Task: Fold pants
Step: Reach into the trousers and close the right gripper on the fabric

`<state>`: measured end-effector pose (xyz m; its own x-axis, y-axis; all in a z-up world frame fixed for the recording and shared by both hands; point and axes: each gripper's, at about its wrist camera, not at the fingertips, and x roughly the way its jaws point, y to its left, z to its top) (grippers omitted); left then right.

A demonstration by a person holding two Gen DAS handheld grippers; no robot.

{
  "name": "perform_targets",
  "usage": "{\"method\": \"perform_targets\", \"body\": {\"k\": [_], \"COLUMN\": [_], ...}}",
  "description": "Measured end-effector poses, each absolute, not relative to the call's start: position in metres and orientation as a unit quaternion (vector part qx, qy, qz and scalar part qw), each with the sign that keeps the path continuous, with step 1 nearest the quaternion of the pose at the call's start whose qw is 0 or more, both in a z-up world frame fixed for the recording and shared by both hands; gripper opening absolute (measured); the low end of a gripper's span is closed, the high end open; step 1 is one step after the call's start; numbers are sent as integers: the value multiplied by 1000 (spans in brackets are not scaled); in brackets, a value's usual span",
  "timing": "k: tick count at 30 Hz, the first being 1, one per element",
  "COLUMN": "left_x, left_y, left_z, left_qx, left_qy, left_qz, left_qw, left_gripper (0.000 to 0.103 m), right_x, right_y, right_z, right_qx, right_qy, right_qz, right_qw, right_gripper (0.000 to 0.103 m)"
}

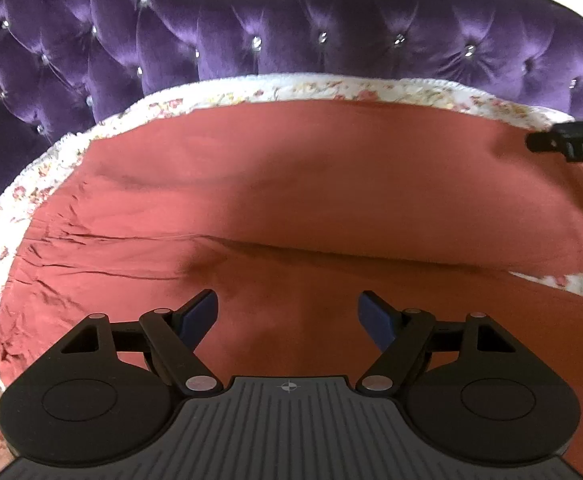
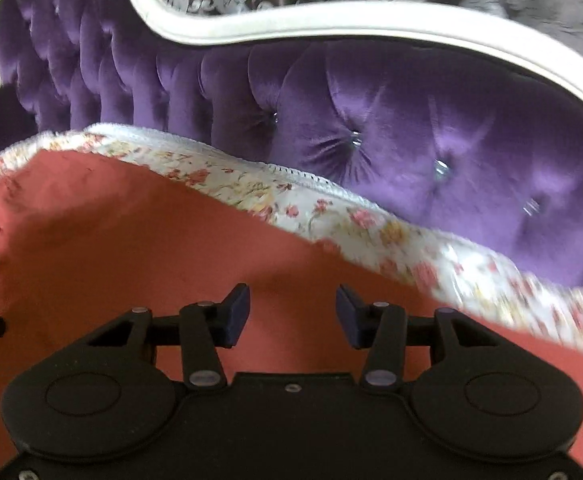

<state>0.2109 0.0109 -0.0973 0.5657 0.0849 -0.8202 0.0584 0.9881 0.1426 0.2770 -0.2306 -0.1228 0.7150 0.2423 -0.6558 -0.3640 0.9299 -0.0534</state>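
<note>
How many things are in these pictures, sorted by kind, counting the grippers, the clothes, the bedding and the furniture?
Grippers: 2, the left gripper and the right gripper, both open above the cloth
Clothes: 1, the rust-red pants spread flat
Bedding: 1, the floral sheet under the pants
Furniture: 1, the purple tufted headboard with a white frame
Total: 5

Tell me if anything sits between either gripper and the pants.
Nothing visible does. The left gripper is open right above the pants, with only red cloth between its fingers. The right gripper is open over the same cloth. The floral sheet and purple headboard lie beyond.
</note>
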Motion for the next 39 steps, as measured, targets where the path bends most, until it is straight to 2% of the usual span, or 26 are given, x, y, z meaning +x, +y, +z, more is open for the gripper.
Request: {"method": "perform_targets", "body": {"k": [6, 11, 12, 13, 14, 19, 26, 31, 39], "left_x": [217, 219, 220, 220, 220, 220, 204, 212, 253], "left_y": [18, 19, 20, 19, 18, 19, 28, 25, 6], "left_z": [-109, -110, -109, -109, -109, -97, -35, -14, -41], "left_qx": [59, 52, 53, 54, 54, 54, 28, 8, -13], "left_qy": [479, 479, 478, 477, 476, 471, 417, 405, 477], "left_qz": [0, -5, -6, -5, -5, -6, -23, -45, -62], "left_qw": [876, 876, 877, 877, 878, 880, 908, 913, 876], "left_gripper": [78, 79, 79, 79, 79, 77, 77, 77, 77], "right_x": [333, 355, 356, 356, 356, 312, 189, 115, 91], "right_y": [-232, -236, -236, -237, -236, -227, -201, -178, -158], "right_z": [-142, -148, -147, -145, -144, -115, -69, -95, -138], "right_qx": [-98, -98, -95, -88, -78, -101, -159, -178, -165], "right_qy": [357, 377, 378, 379, 386, 331, 243, 238, 255], "right_qz": [214, 270, 280, 293, 301, 284, 287, 282, 253], "right_qw": [904, 881, 878, 873, 868, 894, 913, 912, 919], "right_gripper": [57, 64, 61, 39, 11, 10, 10, 10, 9]}}
